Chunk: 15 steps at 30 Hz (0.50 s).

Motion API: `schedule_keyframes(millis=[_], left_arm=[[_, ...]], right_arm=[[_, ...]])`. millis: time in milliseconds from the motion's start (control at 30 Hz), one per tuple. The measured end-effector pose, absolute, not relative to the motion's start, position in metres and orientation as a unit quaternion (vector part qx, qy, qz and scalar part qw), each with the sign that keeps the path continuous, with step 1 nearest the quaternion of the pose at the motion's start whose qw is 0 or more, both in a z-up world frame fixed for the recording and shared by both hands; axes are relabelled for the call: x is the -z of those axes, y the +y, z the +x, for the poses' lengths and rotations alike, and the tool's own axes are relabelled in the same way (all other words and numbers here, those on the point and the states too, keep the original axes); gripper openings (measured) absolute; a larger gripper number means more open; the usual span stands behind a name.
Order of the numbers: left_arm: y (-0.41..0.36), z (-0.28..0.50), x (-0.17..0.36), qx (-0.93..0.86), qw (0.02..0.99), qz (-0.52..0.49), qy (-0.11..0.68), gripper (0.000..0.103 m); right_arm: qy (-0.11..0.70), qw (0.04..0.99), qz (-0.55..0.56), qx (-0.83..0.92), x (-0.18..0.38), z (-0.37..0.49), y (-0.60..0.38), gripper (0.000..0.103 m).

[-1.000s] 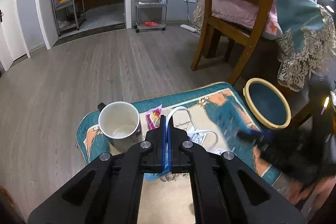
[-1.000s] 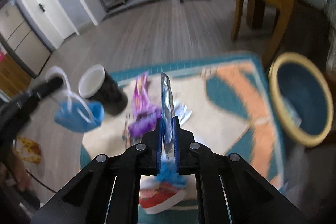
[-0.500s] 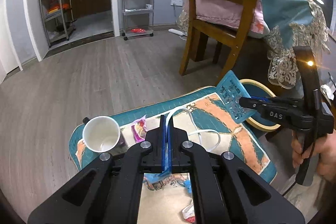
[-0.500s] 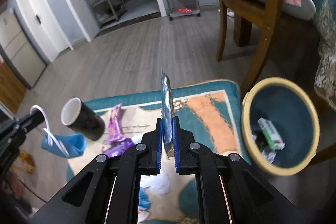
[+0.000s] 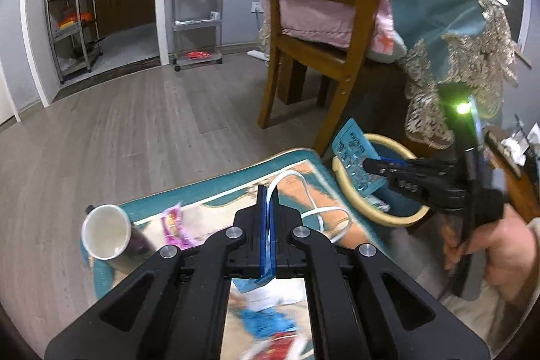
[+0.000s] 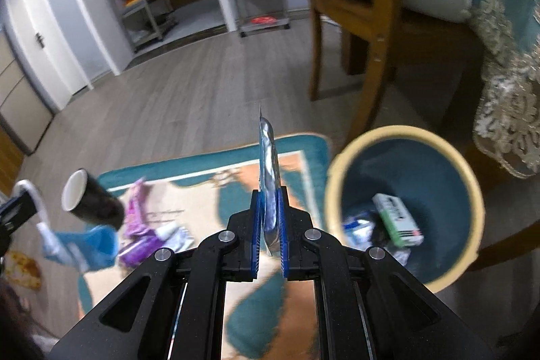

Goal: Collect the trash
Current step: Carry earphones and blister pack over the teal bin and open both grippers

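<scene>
Trash held in both grippers over the rug [image 6: 189, 171]

Left gripper [image 5: 267, 191] is clamped on a blue face mask [image 6: 84, 243]; right gripper [image 6: 269, 201], nearly closed, pinches a silver-blue wrapper [image 6: 268, 164] beside the yellow-rimmed bin [image 6: 341, 164].

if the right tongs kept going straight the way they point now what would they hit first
Probably the teal rug, just left of the yellow-rimmed bin. The right tongs, shut on a flat foil packet, aim at the rug's far edge, though depth is unclear.
</scene>
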<state>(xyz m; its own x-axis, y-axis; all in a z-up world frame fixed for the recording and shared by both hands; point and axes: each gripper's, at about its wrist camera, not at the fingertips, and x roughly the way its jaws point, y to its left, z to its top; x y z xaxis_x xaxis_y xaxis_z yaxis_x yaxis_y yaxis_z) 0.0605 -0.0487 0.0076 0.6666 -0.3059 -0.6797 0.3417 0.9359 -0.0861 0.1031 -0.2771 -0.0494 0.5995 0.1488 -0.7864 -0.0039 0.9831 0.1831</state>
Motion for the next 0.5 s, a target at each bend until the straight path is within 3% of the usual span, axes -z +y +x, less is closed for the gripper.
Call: schedule_keyframes(millis=[500], left_arm=[[-0.148, 0.046, -0.021, 0.219, 0.906, 0.073, 0.354, 0.001]], right_arm=[[0.441, 0.892, 0.093, 0.047, 0.063, 0.101, -0.375, 0.011]])
